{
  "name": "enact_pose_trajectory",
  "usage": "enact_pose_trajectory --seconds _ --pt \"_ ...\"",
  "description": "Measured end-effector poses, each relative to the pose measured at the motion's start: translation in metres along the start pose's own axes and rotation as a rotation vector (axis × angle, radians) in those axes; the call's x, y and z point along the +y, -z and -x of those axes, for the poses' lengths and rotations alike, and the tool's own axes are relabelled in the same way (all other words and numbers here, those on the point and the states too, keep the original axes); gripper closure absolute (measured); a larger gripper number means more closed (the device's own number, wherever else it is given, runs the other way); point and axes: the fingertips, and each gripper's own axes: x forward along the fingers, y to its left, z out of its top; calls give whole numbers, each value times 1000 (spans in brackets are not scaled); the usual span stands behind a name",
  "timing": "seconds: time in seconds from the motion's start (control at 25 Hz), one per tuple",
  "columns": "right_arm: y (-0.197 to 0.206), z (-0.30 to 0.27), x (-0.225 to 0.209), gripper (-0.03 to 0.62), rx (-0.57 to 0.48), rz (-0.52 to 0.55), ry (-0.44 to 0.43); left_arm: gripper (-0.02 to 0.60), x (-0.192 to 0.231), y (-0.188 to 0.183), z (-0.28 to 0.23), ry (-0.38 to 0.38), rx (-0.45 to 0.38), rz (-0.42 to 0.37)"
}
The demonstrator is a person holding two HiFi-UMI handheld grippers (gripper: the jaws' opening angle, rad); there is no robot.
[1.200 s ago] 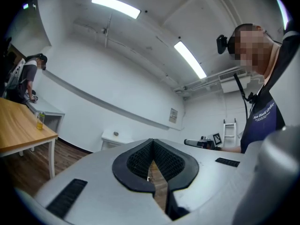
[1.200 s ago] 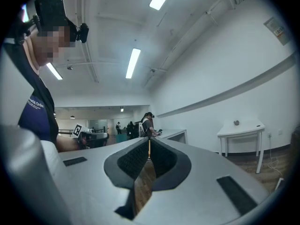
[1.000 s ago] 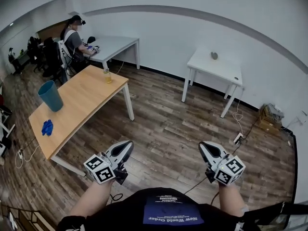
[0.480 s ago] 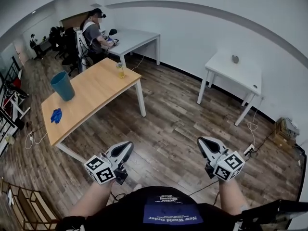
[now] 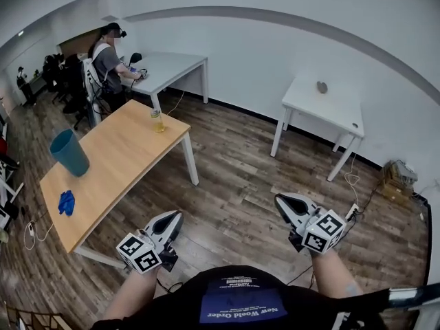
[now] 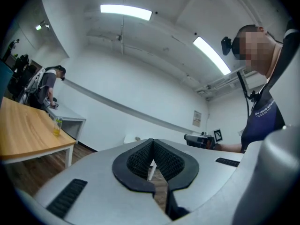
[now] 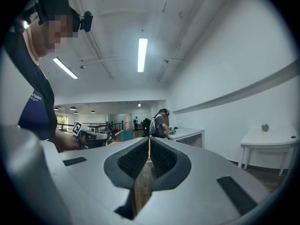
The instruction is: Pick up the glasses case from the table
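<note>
As the left tool and right tool hang closed and empty, approach is the step; next, near what looks like the small grey glasses case on the white desk at one o'clock.

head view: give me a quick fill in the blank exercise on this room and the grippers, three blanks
1. The wooden table bears a bin, a bottle and a cloth coloured ____.
2. The white table at the right bears one small thing, coloured ____.
3. The jaws of the left gripper and the right gripper are both ____.

Missing words: blue; grey; shut
</note>
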Motion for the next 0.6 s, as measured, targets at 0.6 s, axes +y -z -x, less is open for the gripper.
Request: enact_pose_trajectory --seconds 0.6 --pt "-1 -152 -85 591 -8 -61 92 580 171 -40 -66 58 31 18"
